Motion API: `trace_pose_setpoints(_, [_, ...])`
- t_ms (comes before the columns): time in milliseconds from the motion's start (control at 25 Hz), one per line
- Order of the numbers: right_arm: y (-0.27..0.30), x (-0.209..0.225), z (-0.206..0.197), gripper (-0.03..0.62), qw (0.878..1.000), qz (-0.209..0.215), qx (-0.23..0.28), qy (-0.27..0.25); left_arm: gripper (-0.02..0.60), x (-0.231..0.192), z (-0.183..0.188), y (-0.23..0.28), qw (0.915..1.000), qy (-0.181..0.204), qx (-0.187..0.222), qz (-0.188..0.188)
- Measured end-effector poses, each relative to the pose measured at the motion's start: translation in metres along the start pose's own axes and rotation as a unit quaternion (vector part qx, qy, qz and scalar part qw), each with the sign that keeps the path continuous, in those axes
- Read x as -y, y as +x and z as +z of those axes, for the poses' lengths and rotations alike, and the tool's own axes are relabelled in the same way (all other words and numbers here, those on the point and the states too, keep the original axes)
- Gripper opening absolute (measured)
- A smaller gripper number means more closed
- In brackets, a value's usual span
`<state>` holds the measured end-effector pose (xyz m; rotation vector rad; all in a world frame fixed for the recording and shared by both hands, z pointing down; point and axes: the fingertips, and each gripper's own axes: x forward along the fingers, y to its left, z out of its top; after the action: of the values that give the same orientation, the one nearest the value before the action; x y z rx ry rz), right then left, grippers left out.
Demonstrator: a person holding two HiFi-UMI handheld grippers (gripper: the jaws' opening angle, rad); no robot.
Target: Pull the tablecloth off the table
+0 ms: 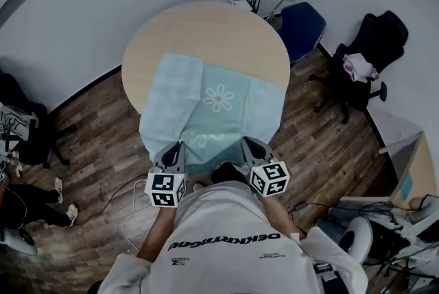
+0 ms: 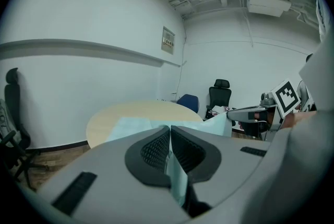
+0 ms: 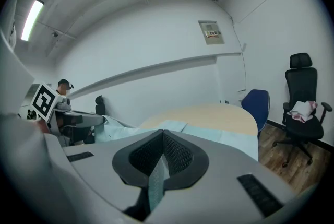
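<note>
Tablecloth [image 1: 212, 114] runs lengthwise from table [image 1: 206, 32] centre past near edge.

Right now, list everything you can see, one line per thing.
Round wooden table: one, pale beige, room centre.
Flower-print cloth tablecloth: one, light blue-green, on the table's near half, hanging over its edge.
Padded chair: one, blue, behind the table, right.
Swivel office chair: one, black, far right, pinkish cloth on its seat.
Plank floor: brown wood, all around.
Left tongs: one, grey, shut on the tablecloth's near edge.
Right tongs: one, grey, shut on that edge.
</note>
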<state>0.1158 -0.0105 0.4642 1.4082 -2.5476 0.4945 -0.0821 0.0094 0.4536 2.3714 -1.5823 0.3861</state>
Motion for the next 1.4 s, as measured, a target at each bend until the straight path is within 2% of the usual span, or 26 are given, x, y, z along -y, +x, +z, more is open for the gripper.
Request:
trace_pose_setpoints(360, [-0.014,-0.022,0.055,0.032,0.997,0.0,0.071,-0.012,0.018,-0.012,0.052,-0.038,0.9969,0.0,0.077,0.019])
trace_pose_setpoints(760, [-0.033,-0.039,0.1,0.032,0.992,-0.003,0.124,-0.018,0.018,-0.013,0.109,-0.085,0.9871,0.021,0.156,0.031])
trace_pose_setpoints(1080, [-0.048,-0.05,0.123,0.032,0.988,-0.004,0.153,-0.024,0.018,-0.011,0.133,-0.104,0.9816,0.025,0.186,0.034])
trace_pose_setpoints(1240, [-0.062,-0.056,0.145,0.032,0.983,0.001,0.179,-0.031,0.018,-0.004,0.151,-0.122,0.9763,0.028,0.212,0.036])
trace_pose_setpoints(1400, [-0.06,-0.064,0.151,0.032,0.982,-0.006,0.185,-0.036,0.018,-0.01,0.153,-0.128,0.9742,0.036,0.219,0.039])
